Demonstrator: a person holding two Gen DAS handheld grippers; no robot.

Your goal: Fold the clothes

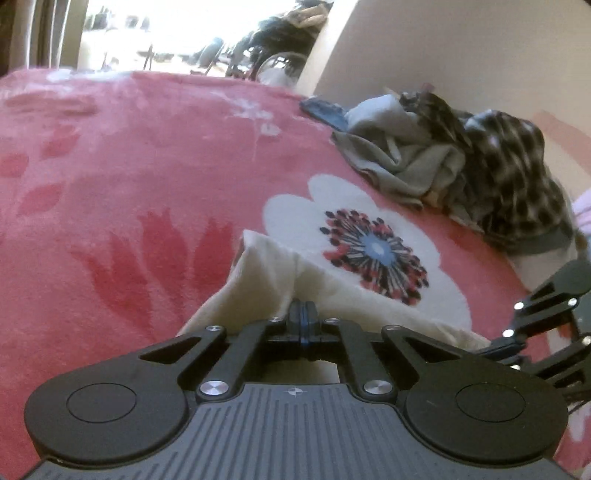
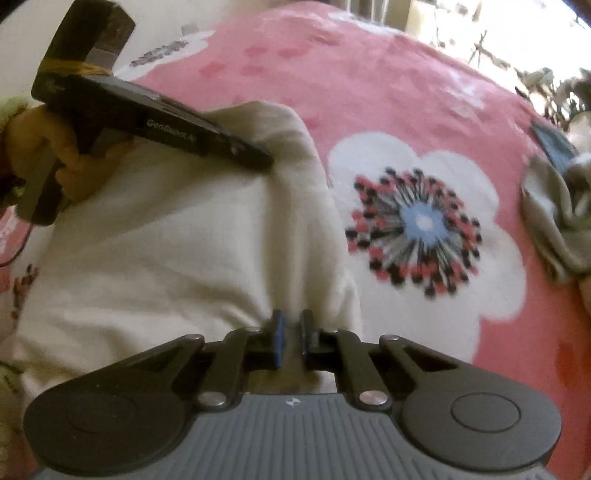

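Currently the cream garment (image 2: 177, 236) lies on the bed, spread over the pink floral blanket (image 2: 388, 88), just beside the large white flower print (image 2: 424, 225) with its blue centre. Left gripper (image 1: 303, 314): jaws pressed together with a fold of the cream garment (image 1: 258, 280) pinched between them; the cloth rises in a ridge ahead of the fingertips. In the right wrist view the left gripper (image 2: 258, 157) comes in from the upper left, its tip buried in a bunched crease of the cloth, and the person's hand (image 2: 55, 158) wraps its handle. Right gripper (image 2: 291, 332): jaws at a narrow gap, cream cloth bunched at and between the fingertips; whether the pads actually clamp it cannot be told. The right gripper (image 1: 517, 347) also shows at the right edge of the left wrist view, low against the garment's hem. The two grippers sit on the same garment, well apart along it. Toward the far right corner of the bed, against the wall (image 1: 443, 48), is a heap of unfolded clothes: a grey garment (image 1: 406, 162), a dark checked garment (image 1: 517, 177) partly over it, and a blue item (image 1: 325, 110) at the heap's far end. Both views are somewhat blurred. A bright window (image 1: 166, 33) lies beyond the bed's far edge.
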